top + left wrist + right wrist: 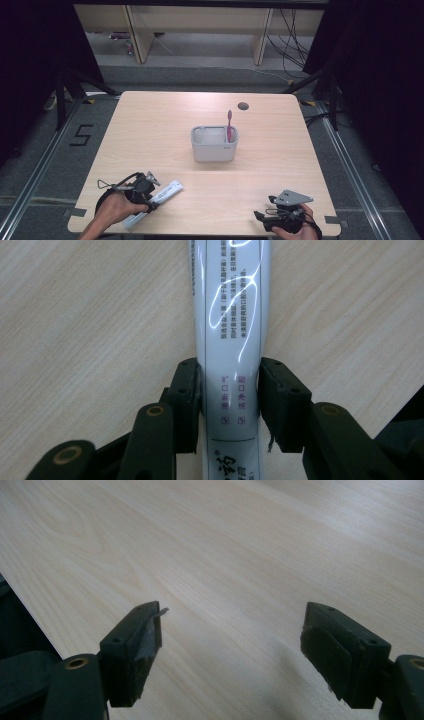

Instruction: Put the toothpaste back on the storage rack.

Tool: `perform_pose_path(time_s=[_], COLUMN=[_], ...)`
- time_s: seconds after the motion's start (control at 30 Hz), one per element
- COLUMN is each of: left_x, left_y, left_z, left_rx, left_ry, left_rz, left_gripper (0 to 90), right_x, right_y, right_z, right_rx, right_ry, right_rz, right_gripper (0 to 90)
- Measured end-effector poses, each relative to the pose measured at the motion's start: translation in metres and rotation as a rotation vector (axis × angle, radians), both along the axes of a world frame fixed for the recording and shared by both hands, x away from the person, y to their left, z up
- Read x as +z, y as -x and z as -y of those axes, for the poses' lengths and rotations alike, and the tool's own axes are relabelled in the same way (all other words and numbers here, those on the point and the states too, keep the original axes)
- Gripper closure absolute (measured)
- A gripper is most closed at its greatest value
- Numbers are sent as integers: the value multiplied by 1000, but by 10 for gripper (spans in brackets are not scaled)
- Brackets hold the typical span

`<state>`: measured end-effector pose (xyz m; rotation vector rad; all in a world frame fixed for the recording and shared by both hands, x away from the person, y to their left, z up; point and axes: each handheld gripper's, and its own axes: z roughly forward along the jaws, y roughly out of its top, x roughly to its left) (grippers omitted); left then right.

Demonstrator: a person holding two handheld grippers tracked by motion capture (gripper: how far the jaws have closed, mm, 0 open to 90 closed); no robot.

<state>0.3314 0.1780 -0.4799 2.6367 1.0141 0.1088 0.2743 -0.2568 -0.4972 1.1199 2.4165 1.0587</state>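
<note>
left tool [152,200] is clamped on the white toothpaste tube [162,194], both pads pressed against the tube's sides near its lower end in the left gripper view; tube [231,325] runs straight ahead from between the jaws, lying flat on the tabletop [150,140], printed text facing up, glare streak along it; the crimped tail end passes back under the tool toward the hand. In the high view the tube lies diagonally at the near left of the tabletop, its far end poking out ahead and to the right of the left tool, the person's left hand [117,207] wrapped round the tool body. right tool [260,216] sits at the near right edge of the tabletop, well apart from the tube, jaws spread wide with nothing between them, just bare wood grain ahead in the right gripper view [230,630]; grey three-cornered plate [292,197] on top of it. grey holder [214,145] stands mid-tabletop, well ahead of both tools, roughly between them; pink toothbrush [229,127] stands upright in its right compartment, head sticking up above the rim. round cable hole [243,106] in the tabletop beyond the holder
</note>
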Motion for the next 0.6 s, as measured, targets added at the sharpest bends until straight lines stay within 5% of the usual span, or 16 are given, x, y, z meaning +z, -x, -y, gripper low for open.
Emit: perform_pose_path(time_s=[0.1,0.6], left_x=[-1,-3], left_y=[-1,-3], left_z=[1,2], left_rx=[4,-44], left_ry=[-13,-26], left_rz=[-26,-9], left_gripper=[613,652], right_x=[0,-1], right_y=[0,0], right_z=[0,-2], right_rx=[7,3], right_ry=[-3,1], right_rz=[3,-6], right_gripper=[251,253])
